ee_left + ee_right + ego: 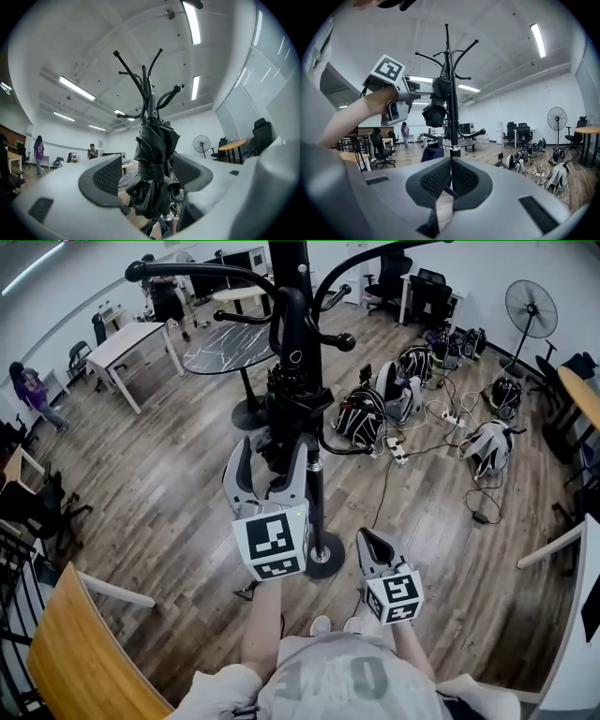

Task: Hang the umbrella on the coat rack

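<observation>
A black folded umbrella [154, 159] hangs from the upper hooks of the black coat rack [147, 89], close against its pole [316, 493]. My left gripper [147, 171] is level with the umbrella and open wide. The bundle shows between its two pads [108, 173] with a gap on each side, so nothing presses on it. The right gripper view shows the same umbrella [438, 105] on the coat rack [451, 61], with the left gripper [417, 93] just to its left. My right gripper [370, 542] is lower and nearer my body, shut and holding nothing, and points at the pole.
The rack's round base [323, 554] stands on wood floor just ahead of my feet. A black round table [230, 348] and a white table [136, 338] stand behind it. Bags and cables [403, 418] lie to the right, near a fan [531, 306]. A wooden tabletop [84, 652] is at the lower left.
</observation>
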The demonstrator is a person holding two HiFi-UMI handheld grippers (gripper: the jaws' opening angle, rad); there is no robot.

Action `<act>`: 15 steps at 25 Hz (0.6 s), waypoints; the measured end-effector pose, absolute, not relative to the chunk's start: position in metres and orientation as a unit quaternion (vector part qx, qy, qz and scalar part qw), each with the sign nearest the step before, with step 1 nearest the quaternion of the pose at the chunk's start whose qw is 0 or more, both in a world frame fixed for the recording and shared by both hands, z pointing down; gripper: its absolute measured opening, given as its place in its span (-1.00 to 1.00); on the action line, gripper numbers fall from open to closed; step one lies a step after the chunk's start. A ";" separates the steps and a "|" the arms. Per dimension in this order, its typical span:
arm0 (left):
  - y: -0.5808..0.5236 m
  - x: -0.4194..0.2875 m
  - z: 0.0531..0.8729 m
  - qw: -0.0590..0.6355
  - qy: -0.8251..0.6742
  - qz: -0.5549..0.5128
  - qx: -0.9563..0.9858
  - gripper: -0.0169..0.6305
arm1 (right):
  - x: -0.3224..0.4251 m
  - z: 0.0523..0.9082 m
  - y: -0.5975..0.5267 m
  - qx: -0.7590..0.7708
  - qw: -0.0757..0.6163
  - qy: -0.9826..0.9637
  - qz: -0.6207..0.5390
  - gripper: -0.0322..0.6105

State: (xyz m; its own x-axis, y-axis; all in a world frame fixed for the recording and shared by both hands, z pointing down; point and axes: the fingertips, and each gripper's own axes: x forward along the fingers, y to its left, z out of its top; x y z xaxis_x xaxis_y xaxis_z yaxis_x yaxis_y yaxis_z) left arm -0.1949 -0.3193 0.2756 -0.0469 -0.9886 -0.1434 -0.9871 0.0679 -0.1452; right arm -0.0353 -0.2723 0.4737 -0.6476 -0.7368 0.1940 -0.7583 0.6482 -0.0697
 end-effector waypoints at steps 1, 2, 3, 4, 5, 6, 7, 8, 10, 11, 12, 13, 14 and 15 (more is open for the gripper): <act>-0.312 -0.197 0.276 0.104 0.724 0.001 -0.682 0.05 | -0.037 0.473 -0.273 0.411 0.074 -0.906 0.072 -0.80; -0.305 -0.200 0.276 0.108 0.725 0.006 -0.680 0.05 | -0.039 0.473 -0.273 0.409 0.072 -0.907 0.071 -0.80; -0.297 -0.203 0.276 0.112 0.727 0.010 -0.677 0.04 | -0.040 0.472 -0.273 0.408 0.071 -0.908 0.069 -0.80; -0.289 -0.206 0.277 0.117 0.730 0.011 -0.674 0.04 | -0.042 0.471 -0.272 0.406 0.069 -0.909 0.068 -0.80; -0.282 -0.209 0.278 0.121 0.731 0.012 -0.671 0.04 | -0.043 0.469 -0.272 0.405 0.068 -0.909 0.065 -0.80; -0.276 -0.213 0.279 0.123 0.731 0.014 -0.671 0.04 | -0.045 0.468 -0.272 0.403 0.068 -0.910 0.062 -0.80; -0.271 -0.215 0.282 0.124 0.731 0.016 -0.671 0.02 | -0.047 0.467 -0.272 0.402 0.068 -0.911 0.058 -0.80; -0.267 -0.218 0.286 0.122 0.729 0.017 -0.673 -0.02 | -0.048 0.466 -0.272 0.400 0.069 -0.912 0.054 -0.80; -0.261 -0.221 0.301 0.106 0.728 0.015 -0.678 -0.08 | -0.050 0.465 -0.273 0.397 0.072 -0.914 0.045 -0.80; -0.258 -0.222 0.310 0.093 0.728 0.015 -0.679 -0.13 | -0.050 0.465 -0.273 0.396 0.073 -0.914 0.042 -0.80; -0.255 -0.223 0.319 0.082 0.729 0.015 -0.679 -0.22 | -0.050 0.464 -0.273 0.396 0.073 -0.914 0.039 -0.80; -0.251 -0.225 0.328 0.072 0.731 0.015 -0.679 -0.40 | -0.050 0.464 -0.274 0.396 0.073 -0.915 0.037 -0.80; -0.247 -0.226 0.337 0.065 0.733 0.015 -0.677 -0.52 | -0.050 0.463 -0.275 0.397 0.072 -0.914 0.036 -0.80; -0.243 -0.227 0.345 0.058 0.734 0.014 -0.676 -0.66 | -0.050 0.462 -0.276 0.398 0.071 -0.914 0.035 -0.80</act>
State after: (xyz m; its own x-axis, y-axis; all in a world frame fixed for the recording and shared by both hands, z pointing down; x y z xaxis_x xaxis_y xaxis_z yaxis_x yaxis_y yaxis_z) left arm -0.2272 -0.2434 0.3450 -0.0791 -0.9914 -0.1042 -0.9947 0.0854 -0.0577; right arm -0.0497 -0.2755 0.4620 -0.6738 -0.7219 0.1578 -0.7319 0.6814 -0.0075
